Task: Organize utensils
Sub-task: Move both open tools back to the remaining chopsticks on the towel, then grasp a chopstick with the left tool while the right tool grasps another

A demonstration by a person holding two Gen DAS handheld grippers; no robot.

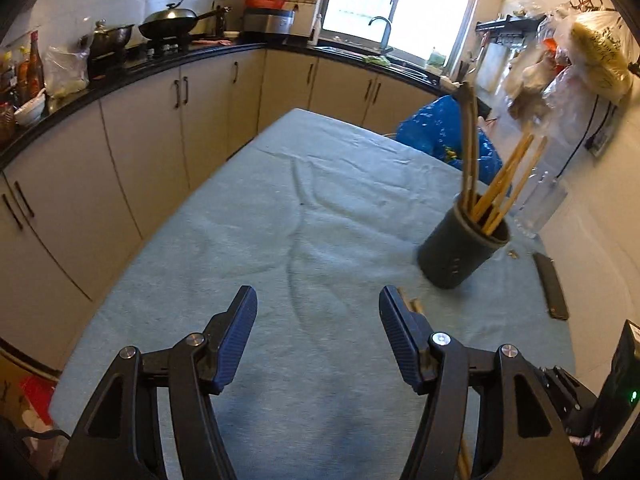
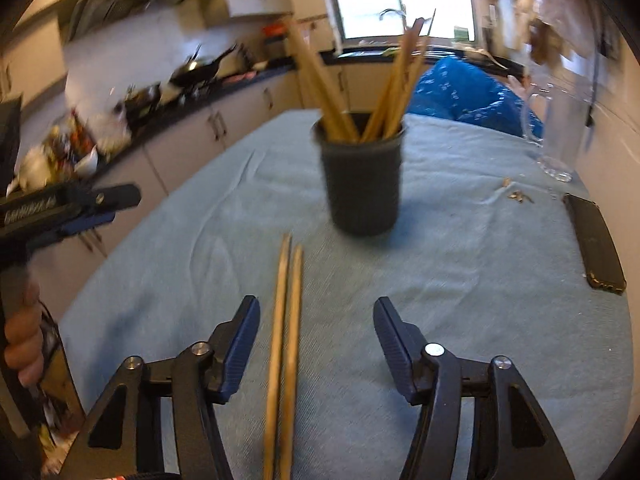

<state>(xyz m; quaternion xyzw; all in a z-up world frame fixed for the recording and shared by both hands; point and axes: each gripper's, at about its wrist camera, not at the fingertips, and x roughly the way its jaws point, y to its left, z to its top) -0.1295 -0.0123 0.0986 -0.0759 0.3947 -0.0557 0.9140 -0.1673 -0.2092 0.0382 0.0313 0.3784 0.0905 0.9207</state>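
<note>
On the blue-green tablecloth, between the fingers of your right gripper, lie two wooden chopsticks, side by side and almost parallel, pale brown, with their tips toward the dark holder. The jaws of this gripper stand wide and the pads do not touch the sticks. The holder is a dark ribbed cup, upright, with several more chopsticks leaning out in two bunches. Your left gripper is also wide, with only bare cloth between its fingers; the holder stands ahead to its right. Near the cloth's right edge a dark phone lies flat, and a clear glass jug stands beyond it. Some small crumbs lie between the holder and the phone. Left of the holder the cloth is open up to the table edge, where the cabinets run along.
</note>
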